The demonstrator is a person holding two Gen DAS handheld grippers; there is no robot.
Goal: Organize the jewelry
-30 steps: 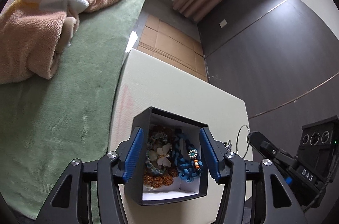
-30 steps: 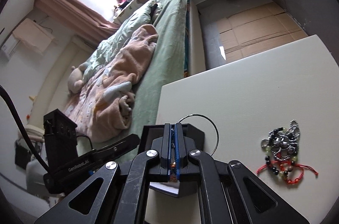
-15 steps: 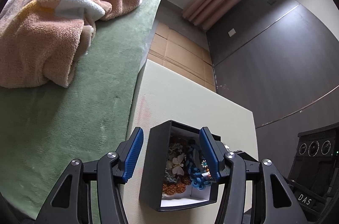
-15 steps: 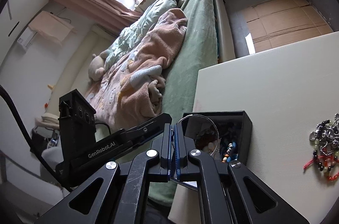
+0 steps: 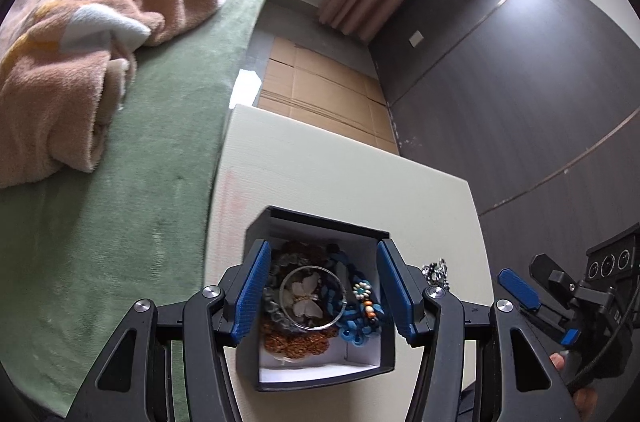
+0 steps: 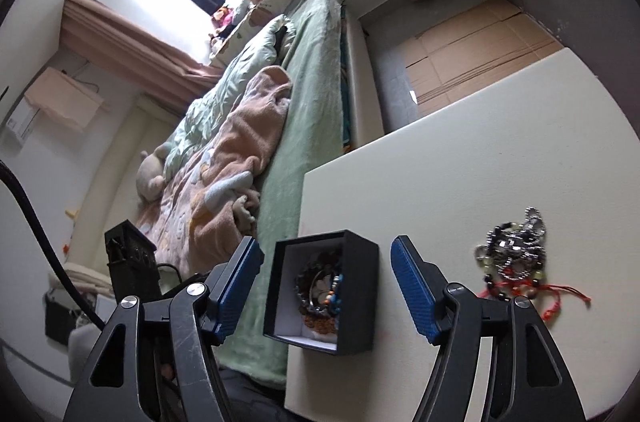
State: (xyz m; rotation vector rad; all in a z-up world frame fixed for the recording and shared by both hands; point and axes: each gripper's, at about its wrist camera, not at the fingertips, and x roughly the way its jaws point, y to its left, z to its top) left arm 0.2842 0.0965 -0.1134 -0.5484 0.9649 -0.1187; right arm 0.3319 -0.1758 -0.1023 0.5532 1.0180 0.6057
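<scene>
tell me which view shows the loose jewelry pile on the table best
Right wrist view: the pile lies fully in sight on the table, beads, chain and red cord distinct. The left wrist view shows only a silvery bit behind a claw finger.

On the tabletop [image 5: 344, 174], near its left edge: an open box [image 5: 384, 342]. Inside the box: a heap of bracelets [image 5: 356, 306], with a thin ring bangle [image 5: 312, 296] lying on top. Right of the box, apart from it, on the tabletop: a loose pile of bead strings [image 6: 516, 262]. Left of the tabletop, alongside it: a bed [image 5: 132, 182], with a crumpled blanket [image 5: 80, 34] on its far part. Beyond the far edge: cardboard sheets [image 5: 320, 90] flat on the floor.
</scene>
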